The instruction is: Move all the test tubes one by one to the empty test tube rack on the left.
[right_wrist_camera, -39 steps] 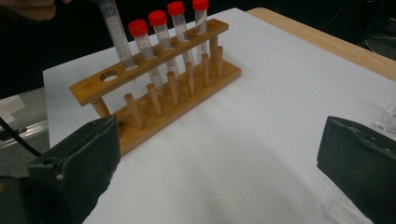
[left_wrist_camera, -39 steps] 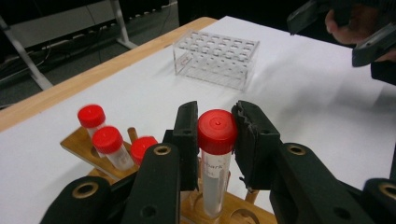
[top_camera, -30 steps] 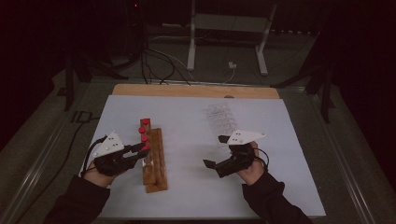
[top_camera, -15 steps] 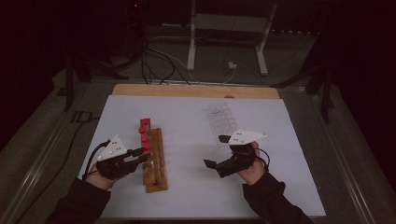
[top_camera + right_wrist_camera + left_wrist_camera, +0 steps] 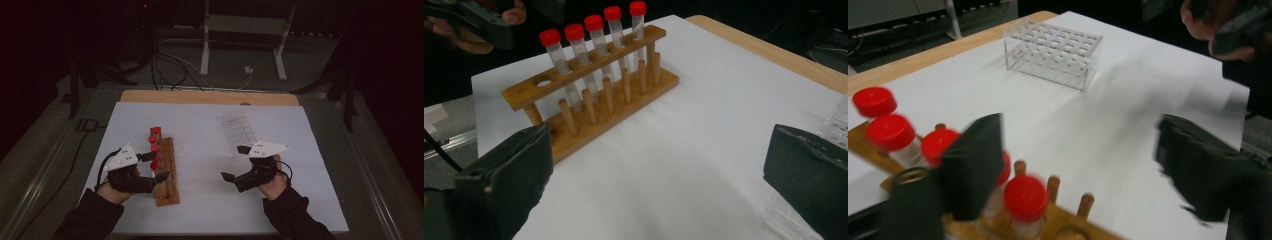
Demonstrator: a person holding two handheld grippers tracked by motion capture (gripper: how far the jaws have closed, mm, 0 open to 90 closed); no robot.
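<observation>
Pulling back toward you, your left gripper (image 5: 155, 166) has slid down the wooden rack (image 5: 167, 172) with jaws wide and empty, so the red-capped tubes (image 5: 594, 37) still stand there while your right gripper (image 5: 236, 162) waits wide near the clear rack (image 5: 1053, 52).

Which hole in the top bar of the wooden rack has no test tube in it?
The end hole of the wooden rack, nearest the left gripper. It is open, while the other five holes each hold a red-capped test tube.
</observation>
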